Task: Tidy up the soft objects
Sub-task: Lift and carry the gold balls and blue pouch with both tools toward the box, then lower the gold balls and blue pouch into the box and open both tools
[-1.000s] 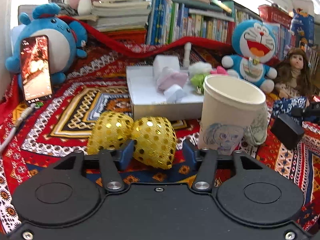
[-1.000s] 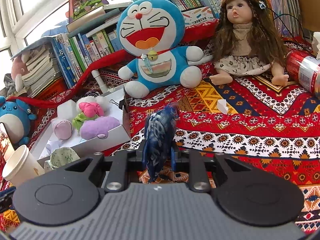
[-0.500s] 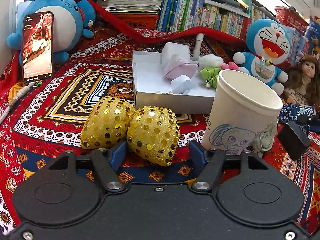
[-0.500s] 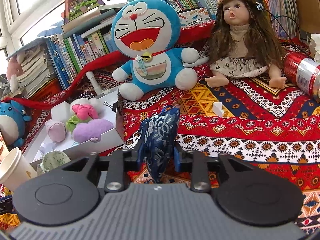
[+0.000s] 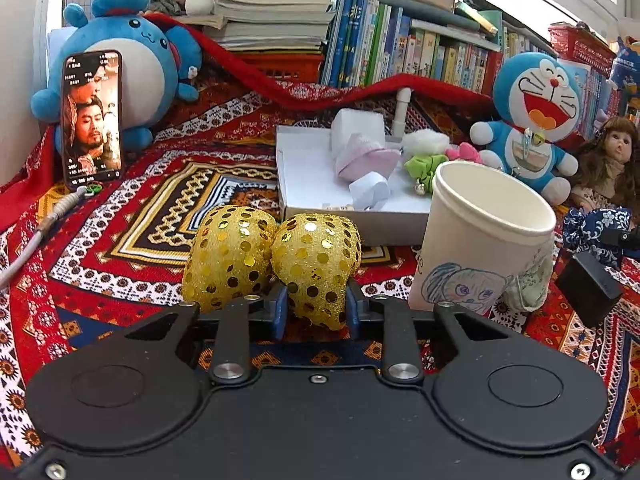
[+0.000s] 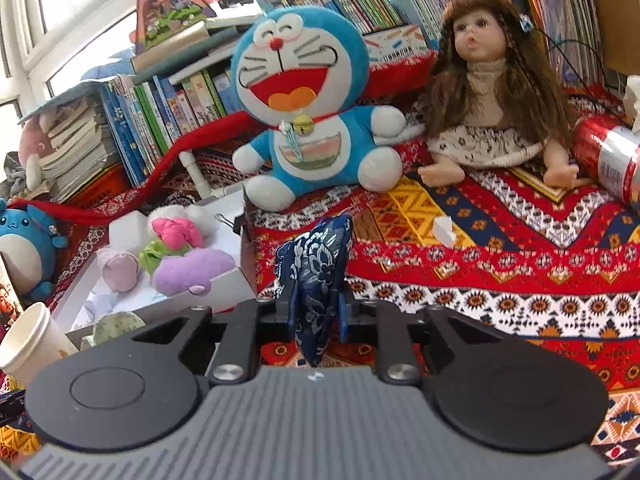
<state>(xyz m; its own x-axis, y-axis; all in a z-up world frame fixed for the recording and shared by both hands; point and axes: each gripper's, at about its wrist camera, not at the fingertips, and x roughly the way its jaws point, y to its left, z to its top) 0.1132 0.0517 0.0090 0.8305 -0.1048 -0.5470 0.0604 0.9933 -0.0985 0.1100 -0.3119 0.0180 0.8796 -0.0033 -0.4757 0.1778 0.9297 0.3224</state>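
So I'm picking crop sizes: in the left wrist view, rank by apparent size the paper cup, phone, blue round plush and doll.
Largest to smallest:
1. blue round plush
2. paper cup, enlarged by nearness
3. phone
4. doll, partly cut off at the edge

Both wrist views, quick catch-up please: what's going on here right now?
A person is tidying soft toys on a patterned cloth with two hand-held tools. The left claw is shut on the right one of two gold sequined pouches, which sit just in front of a white box already holding several small plush pieces. The right claw is shut on a blue floral pouch, upright over the cloth beside that box. A paper cup stands near the box.
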